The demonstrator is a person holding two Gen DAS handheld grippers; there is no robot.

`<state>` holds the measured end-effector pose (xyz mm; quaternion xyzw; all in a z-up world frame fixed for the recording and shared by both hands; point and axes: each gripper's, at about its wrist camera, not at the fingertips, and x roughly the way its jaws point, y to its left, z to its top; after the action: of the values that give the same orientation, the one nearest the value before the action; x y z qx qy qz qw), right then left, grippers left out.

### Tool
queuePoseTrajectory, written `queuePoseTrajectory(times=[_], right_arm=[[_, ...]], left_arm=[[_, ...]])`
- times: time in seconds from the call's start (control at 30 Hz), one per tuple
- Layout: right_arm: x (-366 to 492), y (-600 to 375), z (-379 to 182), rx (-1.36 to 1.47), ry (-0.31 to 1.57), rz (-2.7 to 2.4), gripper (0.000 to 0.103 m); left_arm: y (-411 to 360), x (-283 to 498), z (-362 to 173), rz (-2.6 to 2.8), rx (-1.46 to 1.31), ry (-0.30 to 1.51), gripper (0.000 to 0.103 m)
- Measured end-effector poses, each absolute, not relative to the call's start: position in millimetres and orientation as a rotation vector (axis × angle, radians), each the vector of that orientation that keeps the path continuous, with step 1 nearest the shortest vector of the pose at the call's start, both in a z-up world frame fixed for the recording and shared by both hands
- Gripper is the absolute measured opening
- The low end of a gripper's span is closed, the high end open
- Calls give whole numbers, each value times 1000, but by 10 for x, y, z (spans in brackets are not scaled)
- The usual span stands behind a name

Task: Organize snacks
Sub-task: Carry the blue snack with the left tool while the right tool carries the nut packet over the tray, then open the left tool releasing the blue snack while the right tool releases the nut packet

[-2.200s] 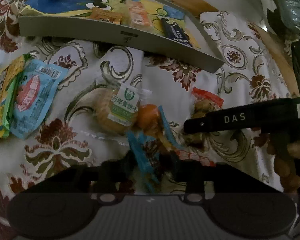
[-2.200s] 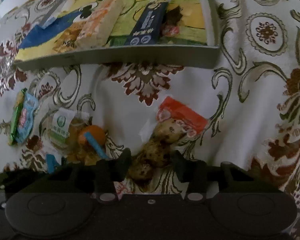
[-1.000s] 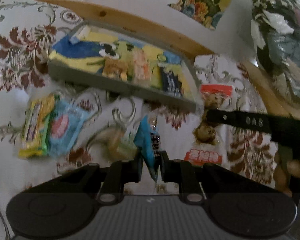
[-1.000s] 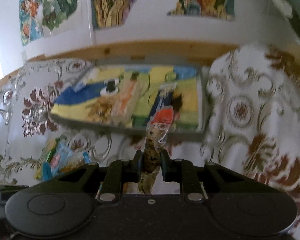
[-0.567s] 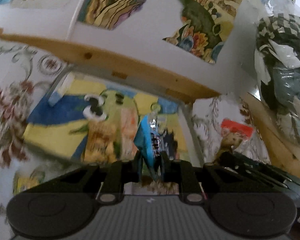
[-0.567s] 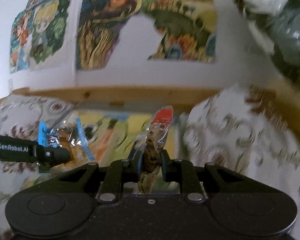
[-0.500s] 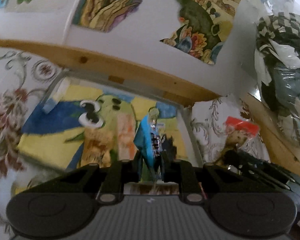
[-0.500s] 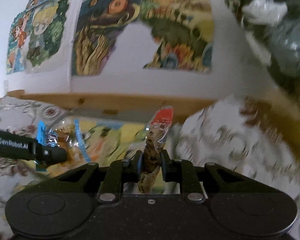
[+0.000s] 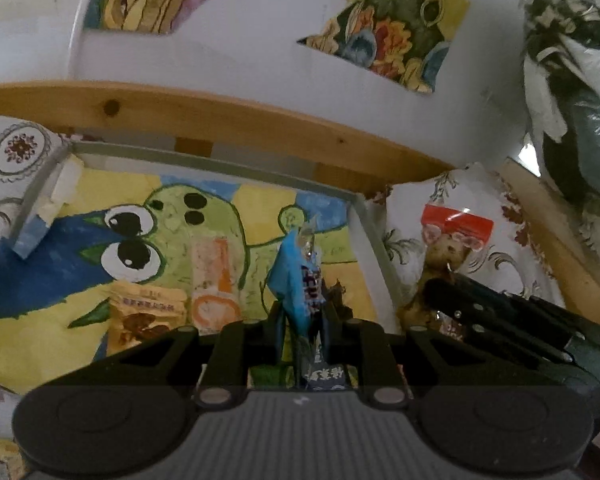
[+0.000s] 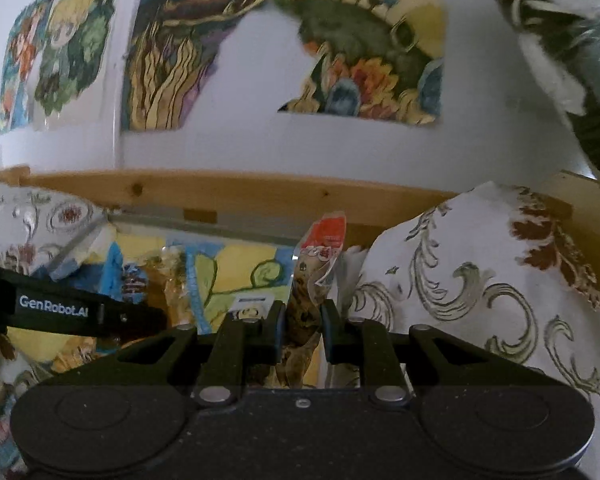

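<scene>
Both packets have come up off the cloth: my left gripper [image 9: 300,316] has its jaws clamped on one blue snack packet [image 9: 296,276] above the tray [image 9: 360,216], my right gripper [image 10: 302,320] pinches one red-topped packet [image 10: 320,256] beside it; three packets lie inside.

Lower end of the blue-edged clear snack packet [image 9: 300,280] hidden between the left gripper's [image 9: 302,322] fingers. Base of the red-topped clear packet of speckled brown pieces [image 10: 314,276] hidden likewise in the right gripper [image 10: 303,330]. Small dark-labelled packet [image 9: 325,374] mostly covered; print unreadable.
</scene>
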<state>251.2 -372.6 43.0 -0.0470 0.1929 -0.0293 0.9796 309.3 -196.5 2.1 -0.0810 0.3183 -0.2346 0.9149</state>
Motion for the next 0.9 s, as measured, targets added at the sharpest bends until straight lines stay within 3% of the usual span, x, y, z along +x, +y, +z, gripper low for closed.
queuePoseTrajectory(times=[0.63,0.8,0.9], right_arm=[[2747,-3749,236,-103,408,-60,19],[2757,-3737,202,-113,427,-60,23],[2747,-3746,205,-111,424,-65,25]], left_arm=[[-2054,3365,-185,-423,-126,725,20],[-2055,3364,-188,-404,-116,723,22],[-2065,3343,-176,-401,-112,710,30]])
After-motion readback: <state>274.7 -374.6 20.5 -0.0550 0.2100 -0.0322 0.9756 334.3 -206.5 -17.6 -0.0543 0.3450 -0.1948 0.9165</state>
